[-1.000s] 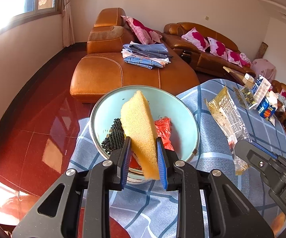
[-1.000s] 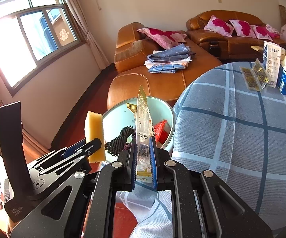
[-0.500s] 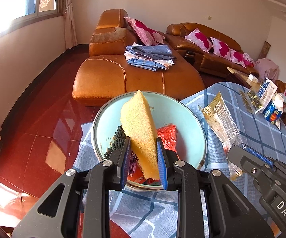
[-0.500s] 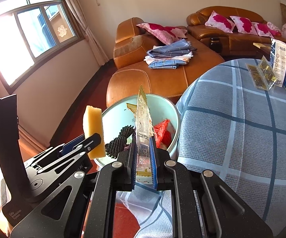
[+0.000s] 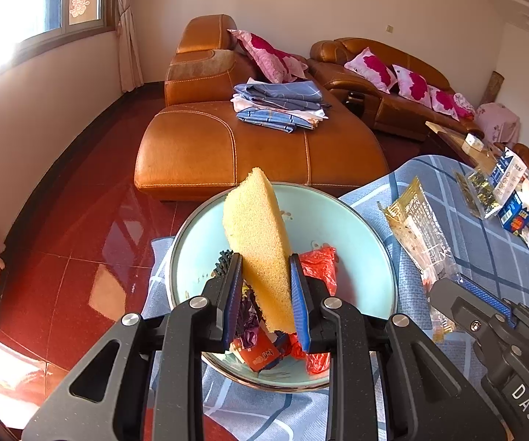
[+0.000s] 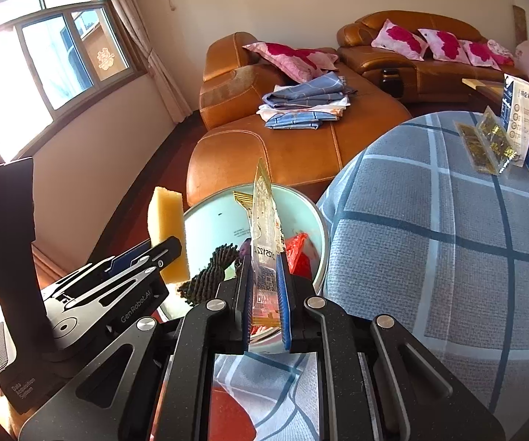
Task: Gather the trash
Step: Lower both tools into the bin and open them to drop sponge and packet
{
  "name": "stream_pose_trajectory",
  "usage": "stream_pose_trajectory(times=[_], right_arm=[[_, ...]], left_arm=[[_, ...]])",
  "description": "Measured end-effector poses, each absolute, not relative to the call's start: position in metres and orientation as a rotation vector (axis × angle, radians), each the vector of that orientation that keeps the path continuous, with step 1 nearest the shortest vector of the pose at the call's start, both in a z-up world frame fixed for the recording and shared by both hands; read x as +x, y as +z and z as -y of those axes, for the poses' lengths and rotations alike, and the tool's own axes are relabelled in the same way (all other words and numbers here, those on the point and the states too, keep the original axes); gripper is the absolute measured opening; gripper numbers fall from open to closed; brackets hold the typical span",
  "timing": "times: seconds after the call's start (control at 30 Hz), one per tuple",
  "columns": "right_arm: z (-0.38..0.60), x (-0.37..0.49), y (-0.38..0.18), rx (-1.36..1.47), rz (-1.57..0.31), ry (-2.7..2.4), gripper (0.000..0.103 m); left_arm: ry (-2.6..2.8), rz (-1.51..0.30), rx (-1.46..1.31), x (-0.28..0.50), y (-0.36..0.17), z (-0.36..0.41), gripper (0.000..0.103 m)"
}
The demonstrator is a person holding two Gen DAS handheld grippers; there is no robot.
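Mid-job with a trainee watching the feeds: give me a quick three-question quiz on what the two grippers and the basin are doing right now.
1. True or false: the left gripper is shut on the yellow sponge.
2. What does the right gripper hold? A) clear snack wrapper B) blue carton C) folded cloth
3. Fill in: the red plastic bag lies inside the pale green ____.

Key
1. True; the pads squeeze the sponge above the basin.
2. A; the clear snack wrapper stands upright between the pads.
3. Basin.
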State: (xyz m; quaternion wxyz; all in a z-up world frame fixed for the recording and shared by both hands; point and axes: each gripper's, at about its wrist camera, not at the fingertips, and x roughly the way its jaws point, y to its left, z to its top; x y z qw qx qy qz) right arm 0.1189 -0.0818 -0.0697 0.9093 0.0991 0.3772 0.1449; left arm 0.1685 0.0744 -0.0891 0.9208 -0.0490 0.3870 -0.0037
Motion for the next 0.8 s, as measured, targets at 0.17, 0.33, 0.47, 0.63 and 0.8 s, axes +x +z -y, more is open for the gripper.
stream_pose_trajectory(times=[0.17, 0.33, 0.47, 0.63, 0.8], right_arm=[[0.075, 0.124, -0.072, 0.196, -0.782, 0.291, 0.013], [0.075, 0.132, -0.079, 0.202, -0.800, 0.272, 0.014], [0.071, 0.133, -0.082, 0.191, -0.807, 0.265, 0.014], [0.069, 0.138, -0.085, 0.178, -0.817, 0.259, 0.014], [0.067, 0.149, -0.092, 0.183, -0.840, 0.250, 0.014]], left_arm=[[-0.006, -0.795, -0.079, 0.176, -0.089, -0.076, 0.025], [-0.008, -0.812, -0.106, 0.184, -0.097, -0.083, 0.025], [-0.013, -0.839, -0.108, 0.192, -0.107, -0.084, 0.025], [-0.016, -0.867, -0.118, 0.200, -0.119, -0.086, 0.025], [-0.018, -0.884, -0.129, 0.206, -0.128, -0.088, 0.025]])
